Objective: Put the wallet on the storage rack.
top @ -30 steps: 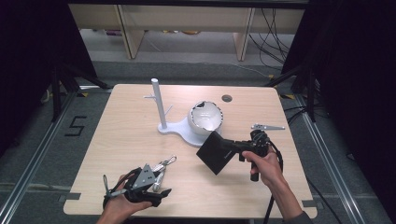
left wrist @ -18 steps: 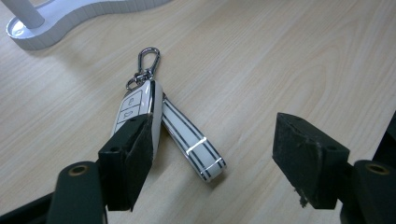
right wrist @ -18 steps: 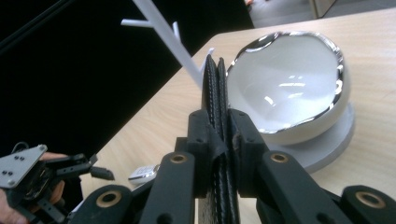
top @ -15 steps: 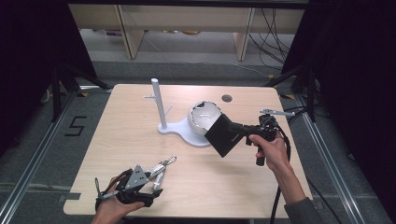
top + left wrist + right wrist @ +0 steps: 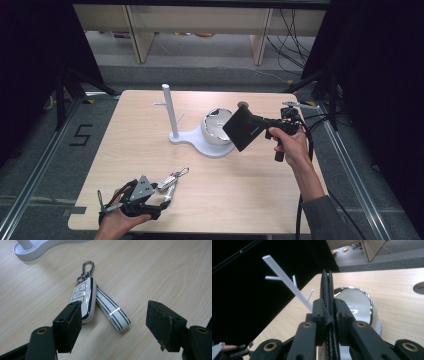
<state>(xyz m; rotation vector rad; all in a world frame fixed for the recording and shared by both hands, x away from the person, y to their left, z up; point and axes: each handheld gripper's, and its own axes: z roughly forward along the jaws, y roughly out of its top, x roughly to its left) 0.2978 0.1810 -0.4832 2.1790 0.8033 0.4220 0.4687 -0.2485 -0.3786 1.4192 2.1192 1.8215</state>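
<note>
My right gripper [image 5: 257,127] pinches a flat, black, stitched leather wallet [image 5: 243,129]. At seven o'clock, my left gripper [image 5: 113,323] gapes wide over a glossy white key fob [image 5: 83,298].

the right gripper [image 5: 256,128], its fingers [image 5: 319,315] clamped on the black wallet [image 5: 243,128], now sits higher and farther back over the table [image 5: 325,100] than a second ago. the wallet, earlier low over the bare wood in front of the white bowl [image 5: 215,126], now hangs just beside the bowl's right edge, overlapping it in the high view. the right hand [image 5: 289,145] has come away from the table's near edge.
</note>
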